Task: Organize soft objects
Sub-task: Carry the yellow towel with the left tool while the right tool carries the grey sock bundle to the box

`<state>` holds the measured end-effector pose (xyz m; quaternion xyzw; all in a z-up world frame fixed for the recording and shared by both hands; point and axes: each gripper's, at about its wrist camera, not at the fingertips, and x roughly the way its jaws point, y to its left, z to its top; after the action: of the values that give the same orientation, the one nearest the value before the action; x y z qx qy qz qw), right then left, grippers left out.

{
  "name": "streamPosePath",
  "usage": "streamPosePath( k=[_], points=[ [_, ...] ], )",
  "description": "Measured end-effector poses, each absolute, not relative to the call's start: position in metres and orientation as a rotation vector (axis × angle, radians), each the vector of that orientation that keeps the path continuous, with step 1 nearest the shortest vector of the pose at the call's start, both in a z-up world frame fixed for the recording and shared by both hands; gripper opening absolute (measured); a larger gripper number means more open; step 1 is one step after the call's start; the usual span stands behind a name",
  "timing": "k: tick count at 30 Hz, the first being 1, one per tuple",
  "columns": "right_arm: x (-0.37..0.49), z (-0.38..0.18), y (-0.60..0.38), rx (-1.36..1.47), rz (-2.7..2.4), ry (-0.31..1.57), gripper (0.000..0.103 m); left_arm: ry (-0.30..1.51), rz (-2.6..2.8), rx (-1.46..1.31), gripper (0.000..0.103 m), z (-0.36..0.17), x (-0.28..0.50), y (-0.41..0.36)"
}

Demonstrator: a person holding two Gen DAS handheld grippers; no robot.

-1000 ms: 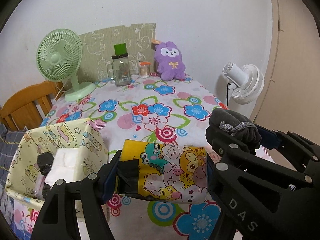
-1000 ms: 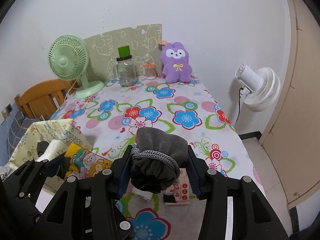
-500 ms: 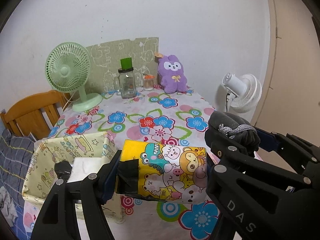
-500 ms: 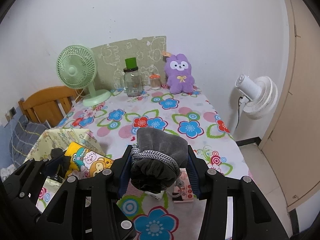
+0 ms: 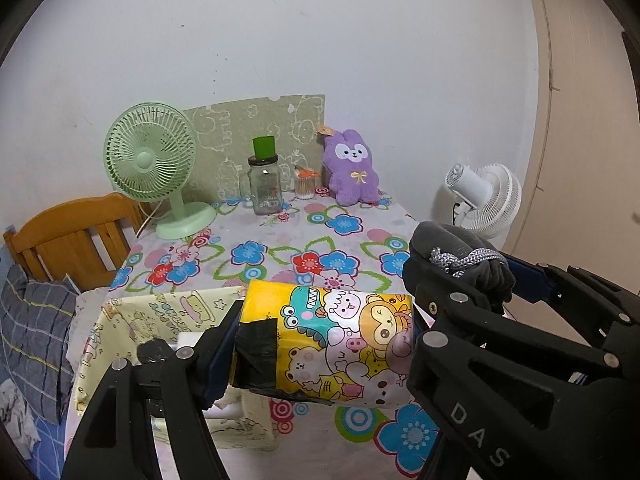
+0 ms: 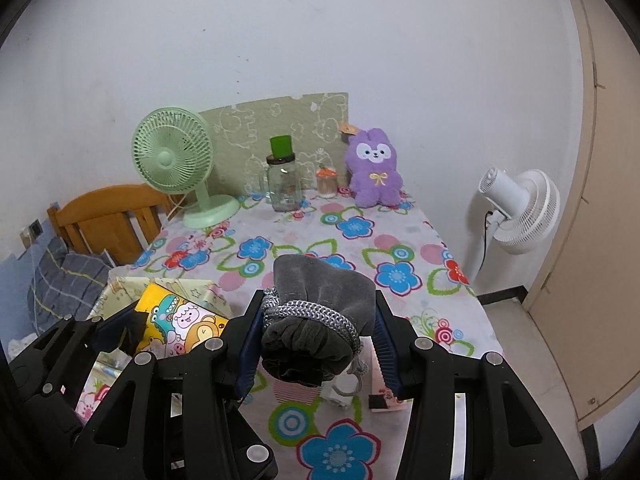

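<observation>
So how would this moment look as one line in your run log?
left gripper: shut on cartoon pack | right gripper: shut on grey pouch | both above fabric bin

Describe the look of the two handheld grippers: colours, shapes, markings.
Both are matte black plastic. The left gripper and the right gripper each have two angular, skeletal fingers with cut-out gaps, studded with round silver bolt heads. Ribbed blue pads line the inner faces. White letters "DAS" mark the left gripper's right finger. No cables, hands or sleeves show.

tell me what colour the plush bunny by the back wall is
Purple, with a white face and a small yellow bow: the plush bunny shows best in the right wrist view.
</observation>
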<state>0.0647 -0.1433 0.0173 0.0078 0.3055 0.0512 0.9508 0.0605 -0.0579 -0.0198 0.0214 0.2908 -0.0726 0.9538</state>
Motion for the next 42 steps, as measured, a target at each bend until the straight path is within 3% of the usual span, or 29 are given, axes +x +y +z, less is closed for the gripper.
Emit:
streamPosePath(
  k=[42],
  points=[
    [0.113,0.001,-0.038,-0.050,0.313,0.681,0.052,0.660,0.003,0.019,0.077,-0.040,0.096,0.043]
  ],
)
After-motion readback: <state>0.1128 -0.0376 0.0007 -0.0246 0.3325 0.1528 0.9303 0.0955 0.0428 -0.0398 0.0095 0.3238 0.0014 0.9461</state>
